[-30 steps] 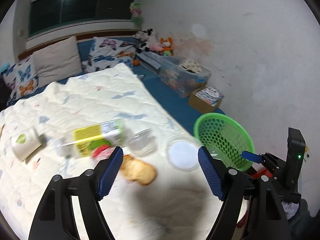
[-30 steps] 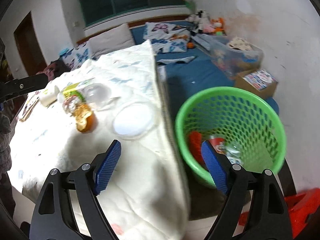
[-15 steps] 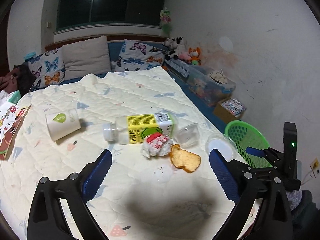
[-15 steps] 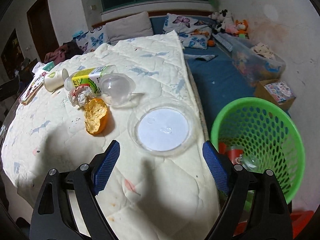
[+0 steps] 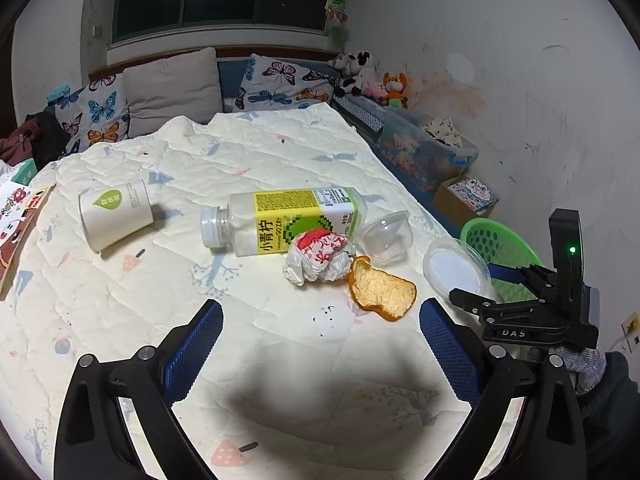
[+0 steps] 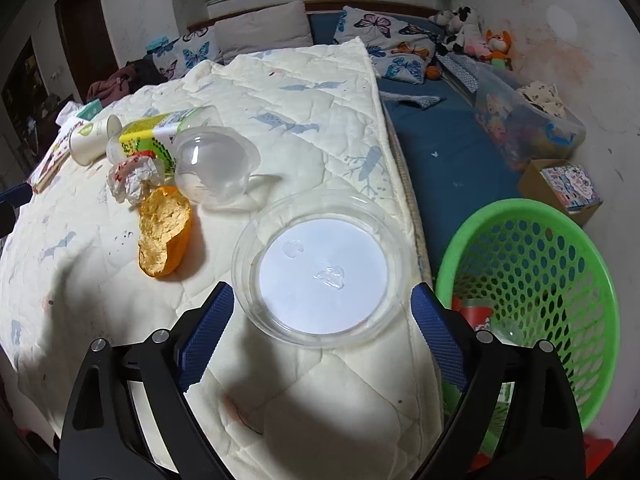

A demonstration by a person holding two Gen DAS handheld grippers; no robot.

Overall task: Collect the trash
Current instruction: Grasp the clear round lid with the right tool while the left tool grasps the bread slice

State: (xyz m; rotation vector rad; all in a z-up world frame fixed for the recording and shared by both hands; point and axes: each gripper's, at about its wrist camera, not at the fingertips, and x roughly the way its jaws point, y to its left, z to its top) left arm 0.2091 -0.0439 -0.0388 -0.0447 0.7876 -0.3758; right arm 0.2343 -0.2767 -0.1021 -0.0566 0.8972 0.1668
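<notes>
On the quilted bed (image 5: 280, 152) lie a bottle with a yellow-green label (image 5: 292, 220), a crumpled red-and-white wrapper (image 5: 320, 260), an orange peel (image 5: 380, 288), a clear dome cup (image 5: 386, 236), a round clear lid (image 6: 320, 268) and a tipped paper cup (image 5: 114, 216). My left gripper (image 5: 320, 320) hovers open just short of the wrapper and peel, holding nothing. My right gripper (image 6: 322, 300) has its jaws opening, with the near rim of the lid between the fingertips and untouched by the pads. A green basket (image 6: 516, 204) stands on the floor at the right.
The basket holds a red item and clear plastic. Butterfly pillows (image 5: 100, 112) and a grey pillow line the headboard. Soft toys (image 6: 464, 28), a clear storage box (image 6: 528, 120) and a cardboard box (image 6: 560, 188) sit along the right wall. Printed packaging (image 5: 16, 220) lies at the bed's left edge.
Both views swung left from the basket toward the bed and sank closer to the trash. The left jaws spread wider. The right gripper closed in on the clear lid.
</notes>
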